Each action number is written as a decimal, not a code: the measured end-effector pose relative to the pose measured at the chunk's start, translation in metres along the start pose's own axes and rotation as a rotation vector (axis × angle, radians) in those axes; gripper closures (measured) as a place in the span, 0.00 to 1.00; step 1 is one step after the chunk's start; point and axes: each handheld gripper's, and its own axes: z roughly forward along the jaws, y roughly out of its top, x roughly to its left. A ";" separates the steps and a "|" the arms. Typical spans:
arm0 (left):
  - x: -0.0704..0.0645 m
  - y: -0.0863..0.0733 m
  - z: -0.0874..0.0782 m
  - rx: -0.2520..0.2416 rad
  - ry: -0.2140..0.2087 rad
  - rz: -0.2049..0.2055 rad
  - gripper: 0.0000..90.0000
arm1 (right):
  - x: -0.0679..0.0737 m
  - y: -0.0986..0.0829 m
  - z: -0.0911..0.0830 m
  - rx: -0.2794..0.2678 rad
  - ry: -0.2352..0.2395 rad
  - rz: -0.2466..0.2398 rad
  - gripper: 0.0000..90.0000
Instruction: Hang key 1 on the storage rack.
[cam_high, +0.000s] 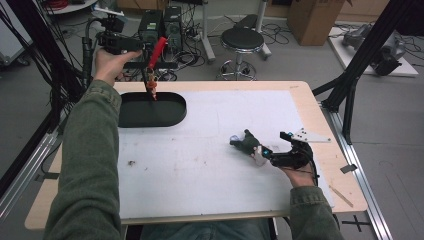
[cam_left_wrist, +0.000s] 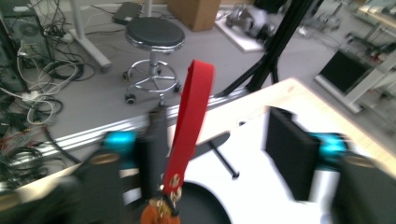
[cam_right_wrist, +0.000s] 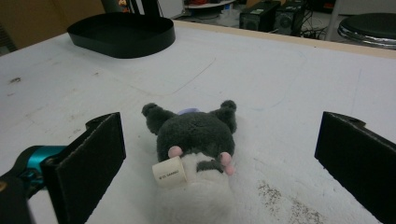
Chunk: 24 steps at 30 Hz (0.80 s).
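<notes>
Above the far left part of the table (cam_high: 210, 195), I see my left gripper (cam_high: 131, 50) raised in the air, over the black oval tray (cam_high: 172, 114). A red strap (cam_left_wrist: 191, 121) with a small orange charm (cam_left_wrist: 159, 215) on its lower end hangs beside it, and in the high view the charm is just over the tray, perhaps touching its inside; I cannot tell this for sure. In the left gripper view the two black jaws stand wide apart and blurred, and the strap leans against the left jaw only, not between both. So this gripper is released, and how the strap stays up I cannot see.

On the right side of the table, my right gripper (cam_high: 260, 150) rests low on the white surface, with the hand (cam_high: 300, 175) behind it. The small plush toy (cam_right_wrist: 198, 140), dark grey with a white lower part and pink spots, lies on the table directly in front. In the right gripper view its jaws are spread wide, one at each side of the toy, and neither touches it. A small cream label (cam_right_wrist: 168, 171) sticks out from the toy. The toy is well apart from the tray, which lies at the far left corner.

Behind the table, a round stool (cam_high: 242, 40) stands on the grey floor.
</notes>
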 end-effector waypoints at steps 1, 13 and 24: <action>-0.002 -0.002 -0.002 0.003 0.027 0.011 0.21 | 0.001 0.000 0.000 -0.004 0.003 0.001 0.01; -0.011 -0.031 -0.029 -0.044 -0.004 -0.002 0.05 | 0.000 0.002 0.001 -0.009 0.026 0.033 0.01; -0.020 -0.051 -0.049 -0.064 -0.053 -0.011 0.05 | 0.000 0.002 0.001 -0.012 0.024 0.029 0.01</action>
